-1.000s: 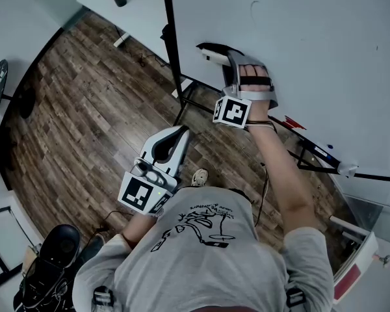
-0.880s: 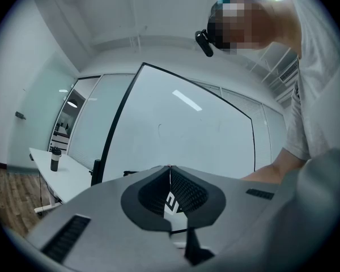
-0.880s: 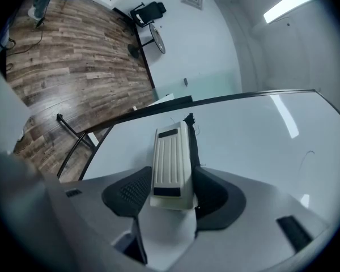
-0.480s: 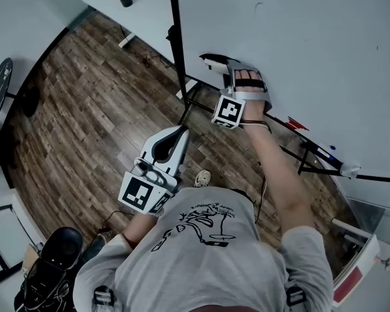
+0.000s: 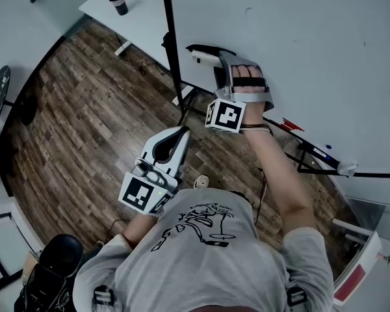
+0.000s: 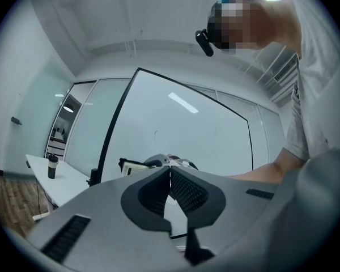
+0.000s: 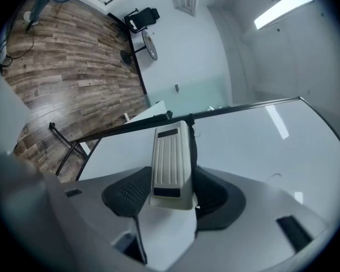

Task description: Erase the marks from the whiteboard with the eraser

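1. The right gripper (image 5: 214, 67) is sliding the eraser (image 5: 203, 54) leftward, closer to the black left edge of the whiteboard (image 5: 312, 57) than a second ago.
2. Its jaws are pinching the eraser by its sides, pressing it against the board at top centre of the head view.
3. The left gripper (image 5: 174, 138) is hanging idle below, jaws pressed together on nothing.
4. The board is looking mostly clean. A faint curl (image 5: 249, 10) higher up is still waiting, so I'd call it nearly done.

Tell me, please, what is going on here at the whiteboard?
A person stands at the whiteboard with a gripper in each hand. The right gripper is shut on the eraser, at the board near its left edge. The left gripper is shut and empty, held low away from it. A faint mark shows higher up.
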`<state>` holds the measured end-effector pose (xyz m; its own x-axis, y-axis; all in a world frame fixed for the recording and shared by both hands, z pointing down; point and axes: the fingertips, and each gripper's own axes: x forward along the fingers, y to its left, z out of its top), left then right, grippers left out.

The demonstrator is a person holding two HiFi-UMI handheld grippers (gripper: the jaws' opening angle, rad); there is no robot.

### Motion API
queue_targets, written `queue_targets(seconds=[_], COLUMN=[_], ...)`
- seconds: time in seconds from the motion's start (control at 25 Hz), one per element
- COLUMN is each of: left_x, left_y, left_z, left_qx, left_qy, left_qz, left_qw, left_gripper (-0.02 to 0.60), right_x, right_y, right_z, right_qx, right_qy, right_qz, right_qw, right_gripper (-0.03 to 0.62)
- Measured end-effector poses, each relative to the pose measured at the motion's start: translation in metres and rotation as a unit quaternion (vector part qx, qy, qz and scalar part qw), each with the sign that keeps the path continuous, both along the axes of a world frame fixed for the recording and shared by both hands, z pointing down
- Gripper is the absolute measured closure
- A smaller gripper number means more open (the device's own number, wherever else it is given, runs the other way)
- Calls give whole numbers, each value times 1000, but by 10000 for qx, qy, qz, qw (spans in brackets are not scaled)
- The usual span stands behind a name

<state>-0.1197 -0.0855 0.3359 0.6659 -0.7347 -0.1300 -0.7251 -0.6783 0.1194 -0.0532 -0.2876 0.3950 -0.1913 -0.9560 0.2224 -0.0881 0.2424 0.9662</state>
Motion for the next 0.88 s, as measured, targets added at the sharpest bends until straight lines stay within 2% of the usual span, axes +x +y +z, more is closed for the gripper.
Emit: queue_targets(seconds=[0.24,0.36,0.6,0.88], left_x=[-4,-6,-8,-10], left_y=[-1,1,-2,-2], left_z=[2,2,1,2], left_qx=[-27,-26,-36,-79], left_qy=[19,12,-15,-85], left_qz=[-70,-105,-156,-194], left_qw=[10000,9999,9999,9997], left_gripper=[557,558,557,558], right_x=[1,5,3,1], right_y=[-15,-20,-27,-30], right_z=[-49,-58,-45,-6], right_qx=[393,414,399,203], right_qy=[-101,-167,-145,-92], right_qz=[-3,40,-3,-63], right_qw=[9992,9990,9991,9997], right_gripper=[350,350,350,350])
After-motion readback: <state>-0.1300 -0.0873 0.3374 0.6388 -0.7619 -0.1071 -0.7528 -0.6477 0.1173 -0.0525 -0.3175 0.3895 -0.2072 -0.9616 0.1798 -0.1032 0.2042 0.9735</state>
